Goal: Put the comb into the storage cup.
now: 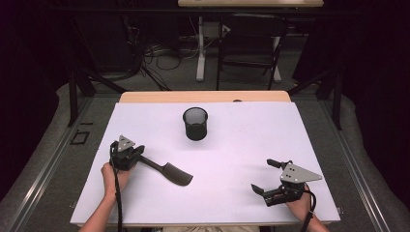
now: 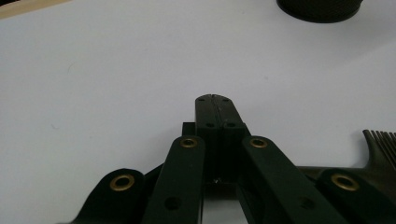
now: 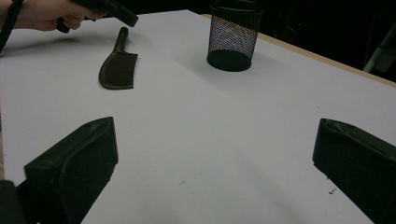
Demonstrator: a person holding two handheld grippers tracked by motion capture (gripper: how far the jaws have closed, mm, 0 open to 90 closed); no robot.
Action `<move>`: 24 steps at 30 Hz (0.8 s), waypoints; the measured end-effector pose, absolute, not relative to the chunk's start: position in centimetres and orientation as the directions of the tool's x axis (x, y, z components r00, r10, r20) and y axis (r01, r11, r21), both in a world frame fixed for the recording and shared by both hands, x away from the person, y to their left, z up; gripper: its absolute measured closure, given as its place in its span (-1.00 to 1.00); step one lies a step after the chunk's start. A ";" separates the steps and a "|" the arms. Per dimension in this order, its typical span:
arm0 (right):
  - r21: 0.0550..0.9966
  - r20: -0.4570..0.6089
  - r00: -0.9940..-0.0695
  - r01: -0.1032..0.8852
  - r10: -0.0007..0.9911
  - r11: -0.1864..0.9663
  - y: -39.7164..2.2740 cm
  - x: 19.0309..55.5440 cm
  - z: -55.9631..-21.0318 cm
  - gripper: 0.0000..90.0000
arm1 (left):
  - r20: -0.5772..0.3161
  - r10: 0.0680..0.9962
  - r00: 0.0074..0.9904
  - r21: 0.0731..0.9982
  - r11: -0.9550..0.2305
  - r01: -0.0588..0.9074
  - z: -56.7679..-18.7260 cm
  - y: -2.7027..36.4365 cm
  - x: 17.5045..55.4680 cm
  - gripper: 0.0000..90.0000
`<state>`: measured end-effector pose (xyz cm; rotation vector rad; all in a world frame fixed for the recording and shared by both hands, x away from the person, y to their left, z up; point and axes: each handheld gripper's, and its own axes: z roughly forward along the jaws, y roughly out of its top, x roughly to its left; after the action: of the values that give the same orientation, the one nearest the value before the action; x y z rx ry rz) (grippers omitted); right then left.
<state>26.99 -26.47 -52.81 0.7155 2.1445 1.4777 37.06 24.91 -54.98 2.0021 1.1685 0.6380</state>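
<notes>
A dark comb (image 1: 170, 173) with a long handle lies flat on the white table sheet (image 1: 241, 145) at the left, its handle pointing at my left gripper (image 1: 140, 156). In the left gripper view the left gripper (image 2: 215, 99) has its jaws pressed together with nothing between them, and the comb's teeth (image 2: 380, 147) lie to their right. The right gripper view shows that gripper (image 3: 128, 18) just above the end of the comb (image 3: 119, 67). My right gripper (image 1: 261, 175) rests at the front right, open and empty (image 3: 215, 158).
A black mesh pen cup (image 1: 195, 123) stands upright at the middle back of the sheet (image 3: 232, 39) (image 2: 320, 9). The table's wooden back edge (image 1: 203, 96) runs behind it, and a chair and desk legs stand on the floor beyond.
</notes>
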 end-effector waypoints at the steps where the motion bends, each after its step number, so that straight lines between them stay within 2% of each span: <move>1: 0.940 -0.062 -0.771 0.167 0.634 0.296 -26.4 27.0 -52.8 -1.00 | 0.059 0.882 0.468 0.784 -0.331 0.525 -55.0 25.0 37.1 1.00; 24: 0.937 -0.056 -0.766 0.180 0.640 0.299 -26.5 27.0 -52.9 -1.00 | 0.078 0.867 0.492 0.740 -0.382 0.554 -55.5 25.0 37.2 1.00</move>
<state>27.04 -26.47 -52.90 0.7320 2.1501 1.4683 37.18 24.97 -55.46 2.0824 1.1640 0.6141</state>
